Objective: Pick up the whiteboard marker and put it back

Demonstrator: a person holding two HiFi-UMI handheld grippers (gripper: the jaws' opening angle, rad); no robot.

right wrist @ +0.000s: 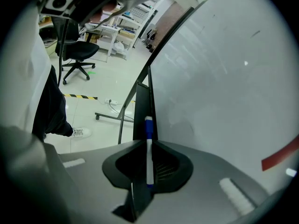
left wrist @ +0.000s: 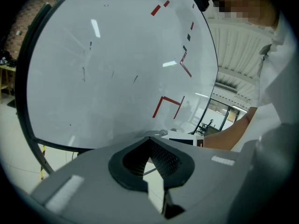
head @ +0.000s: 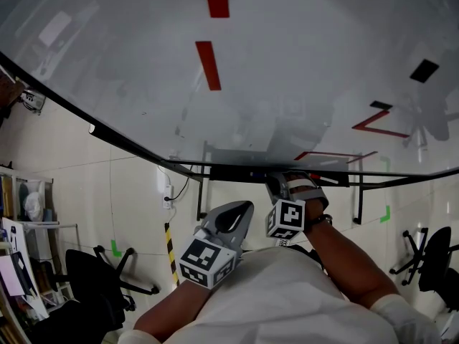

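A white whiteboard marker with a blue cap lies lengthwise between the jaws of my right gripper, which is shut on it. Its capped end points along the black tray at the foot of the whiteboard. In the head view my right gripper sits right at the tray, and the marker is hidden there. My left gripper hangs lower left of it, away from the board, shut with nothing in it. In the left gripper view its jaws meet at the tips and face the whiteboard.
Red marks are drawn on the whiteboard. Black office chairs stand on the floor at left and right. A shelf lines the left wall. Yellow-black tape and the stand's legs cross the floor.
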